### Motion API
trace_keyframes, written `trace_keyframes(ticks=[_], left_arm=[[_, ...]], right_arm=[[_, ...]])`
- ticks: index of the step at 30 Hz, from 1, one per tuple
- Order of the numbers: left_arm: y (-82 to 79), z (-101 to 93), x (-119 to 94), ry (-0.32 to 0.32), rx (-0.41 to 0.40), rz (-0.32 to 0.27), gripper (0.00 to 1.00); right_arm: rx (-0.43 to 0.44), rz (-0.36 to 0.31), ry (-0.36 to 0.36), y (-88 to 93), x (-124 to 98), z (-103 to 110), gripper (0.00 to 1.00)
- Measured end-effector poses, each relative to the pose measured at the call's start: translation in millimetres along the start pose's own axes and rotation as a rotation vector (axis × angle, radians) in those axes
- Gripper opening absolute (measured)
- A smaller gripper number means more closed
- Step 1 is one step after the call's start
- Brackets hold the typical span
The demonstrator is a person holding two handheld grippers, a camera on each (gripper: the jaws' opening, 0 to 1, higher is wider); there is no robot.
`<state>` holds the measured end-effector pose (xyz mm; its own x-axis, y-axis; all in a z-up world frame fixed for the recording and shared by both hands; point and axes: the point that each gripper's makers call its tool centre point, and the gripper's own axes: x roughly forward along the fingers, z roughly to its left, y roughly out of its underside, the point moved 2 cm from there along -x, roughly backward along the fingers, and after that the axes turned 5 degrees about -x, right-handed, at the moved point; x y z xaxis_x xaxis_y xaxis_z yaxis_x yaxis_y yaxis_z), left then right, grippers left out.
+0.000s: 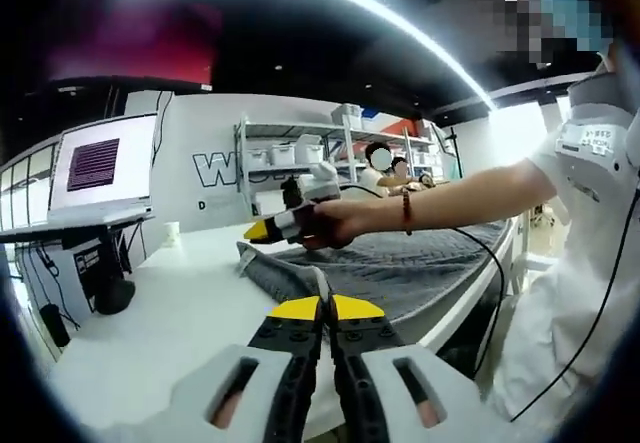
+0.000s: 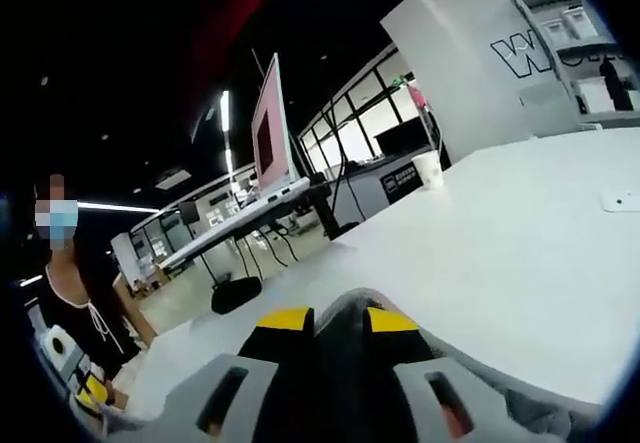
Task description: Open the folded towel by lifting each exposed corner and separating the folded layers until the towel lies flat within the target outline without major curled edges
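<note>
On the white table (image 1: 150,333) the grey towel (image 1: 400,268) lies spread toward the far edge. My right gripper (image 2: 327,321) pinches a towel fold (jaws clamped on grey cloth). My left gripper (image 1: 327,308) is pressed together, empty; I judge one-sided pulling may drag the towel askew.

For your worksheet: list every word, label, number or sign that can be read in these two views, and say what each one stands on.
"W": large outlined letter on the white wall behind the shelves; the letters after it are hidden.
"W": the same lettering on the white wall in the right gripper view, cut off.
Dark screen pattern on the monitor: too blurred to read.
Badge on the person's white shirt: too small to read.
</note>
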<state>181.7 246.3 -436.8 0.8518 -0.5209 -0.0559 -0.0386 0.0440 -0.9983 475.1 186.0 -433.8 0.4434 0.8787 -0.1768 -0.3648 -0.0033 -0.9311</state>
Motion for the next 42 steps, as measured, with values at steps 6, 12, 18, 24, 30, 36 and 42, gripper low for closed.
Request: trace_keyframes(ticks=[6,12,18,24,30,36,42], left_arm=[[6.9,5.5,-3.2,-0.034,-0.014,0.043,0.02],[19.0,16.9,-10.1,-0.107,-0.049,0.119,0.05],[13.8,16.3,-12.0,-0.105,-0.051,0.093,0.06],[15.0,18.5,-13.6,-0.126,-0.023,0.101,0.11],[17.0,31.8,-21.7,-0.21,-0.021,0.114,0.13],[10.9,26.4,-17.0,-0.192,0.016,0.095,0.16],[2.4,16.8,-7.6,-0.134,0.043,0.064,0.18]], right_arm=[[-0.007,0.004,-0.001,-0.6,-0.8,0.8,0.14],[-0.021,-0.002,0.002,-3.6,-4.5,0.7,0.14],[-0.022,-0.003,0.0,-5.7,-6.5,-1.1,0.14],[-0.031,-0.009,0.004,-6.2,-10.0,-0.6,0.15],[-0.06,0.001,0.002,-4.8,-13.7,5.7,0.15],[-0.133,0.015,0.013,-3.6,-21.1,7.0,0.17],[-0.177,0.017,0.022,0.7,-30.1,8.5,0.22]])
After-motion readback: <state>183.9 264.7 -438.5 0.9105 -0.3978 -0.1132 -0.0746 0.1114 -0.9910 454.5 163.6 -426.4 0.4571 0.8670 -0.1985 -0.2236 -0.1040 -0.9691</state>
